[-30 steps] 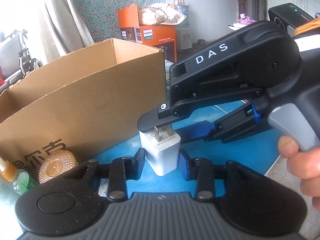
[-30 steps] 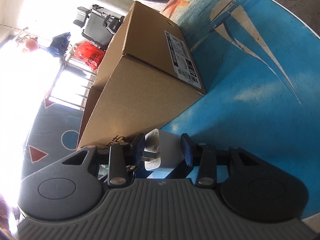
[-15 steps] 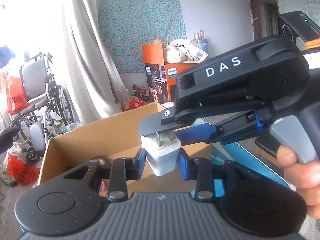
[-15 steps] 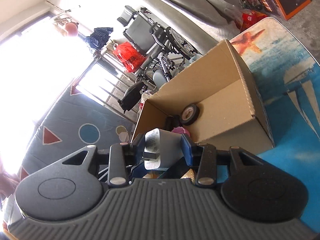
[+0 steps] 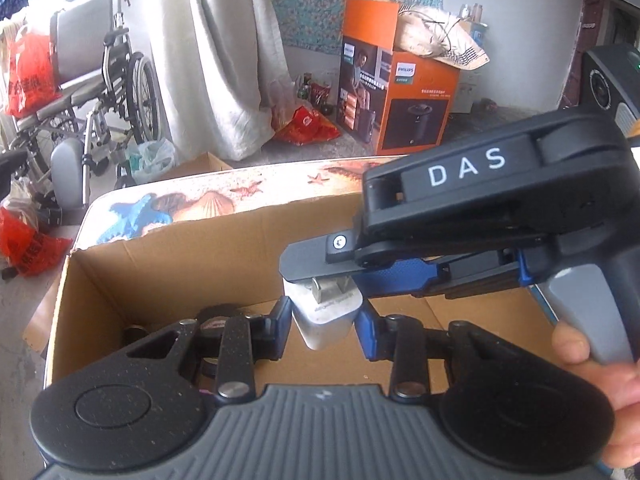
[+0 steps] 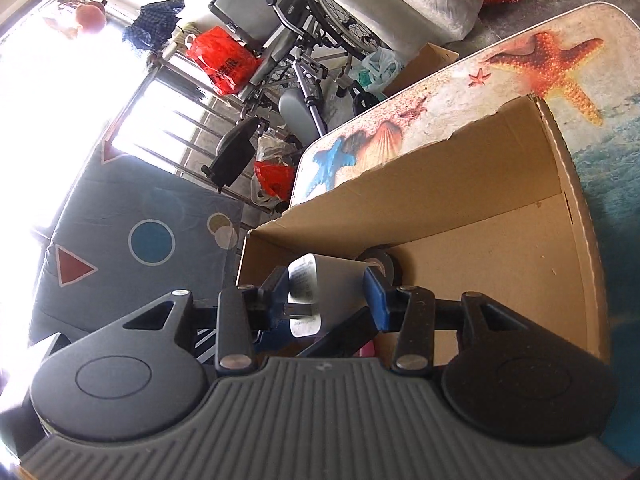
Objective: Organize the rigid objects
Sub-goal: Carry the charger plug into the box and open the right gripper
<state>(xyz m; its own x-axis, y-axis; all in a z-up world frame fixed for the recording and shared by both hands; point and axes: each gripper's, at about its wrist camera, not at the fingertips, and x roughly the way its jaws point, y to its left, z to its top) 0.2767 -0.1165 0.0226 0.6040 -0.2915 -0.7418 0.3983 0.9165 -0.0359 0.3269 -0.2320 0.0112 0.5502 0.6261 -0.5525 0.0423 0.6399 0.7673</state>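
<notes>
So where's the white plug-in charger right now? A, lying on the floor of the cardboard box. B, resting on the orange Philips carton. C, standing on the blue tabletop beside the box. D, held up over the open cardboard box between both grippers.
D: the white charger sits between the left gripper and the right gripper, both closed on it, above the open cardboard box.
</notes>
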